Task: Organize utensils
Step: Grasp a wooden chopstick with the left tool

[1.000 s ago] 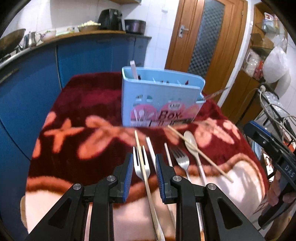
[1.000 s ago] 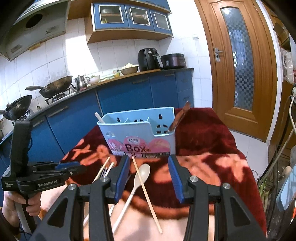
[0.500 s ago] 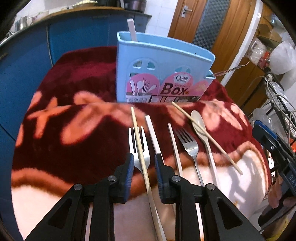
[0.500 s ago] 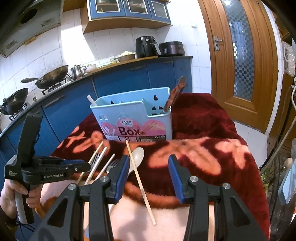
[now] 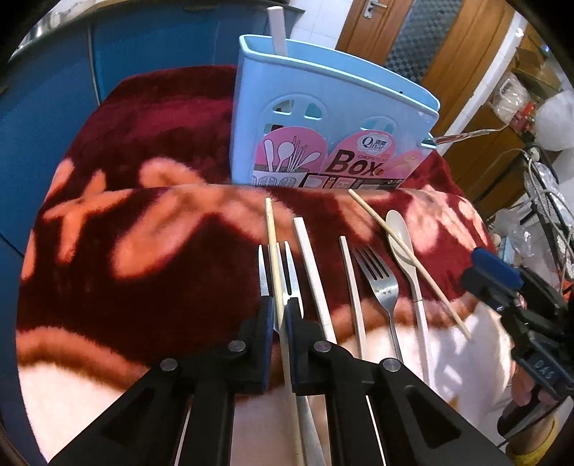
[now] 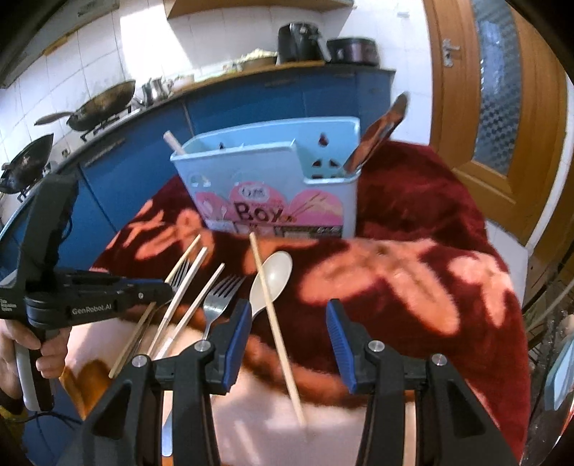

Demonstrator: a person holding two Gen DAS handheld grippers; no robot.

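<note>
A light blue utensil box (image 5: 330, 118) stands upright on the red flowered blanket (image 5: 143, 251), also in the right wrist view (image 6: 272, 186). In front of it lie forks, chopsticks and a beige spoon (image 5: 401, 236). My left gripper (image 5: 280, 315) is shut on a wooden chopstick (image 5: 272, 251) that lies over a steel fork (image 5: 290, 272). My right gripper (image 6: 287, 319) is open and empty, low over another wooden chopstick (image 6: 272, 315) and the spoon (image 6: 272, 279). A second fork (image 5: 380, 283) lies between two white chopsticks and the spoon.
A white stick (image 5: 278, 28) and a brown utensil (image 6: 376, 132) stand in the box. Blue kitchen cabinets (image 6: 251, 104) with woks and pots run behind. A wooden door (image 6: 502, 89) is at the right. The blanket's front edge is pale pink.
My left gripper has lowered toward the blanket and closed its fingers onto the wooden chopstick. My right gripper has moved forward and down over the spoon and chopstick, still open.
</note>
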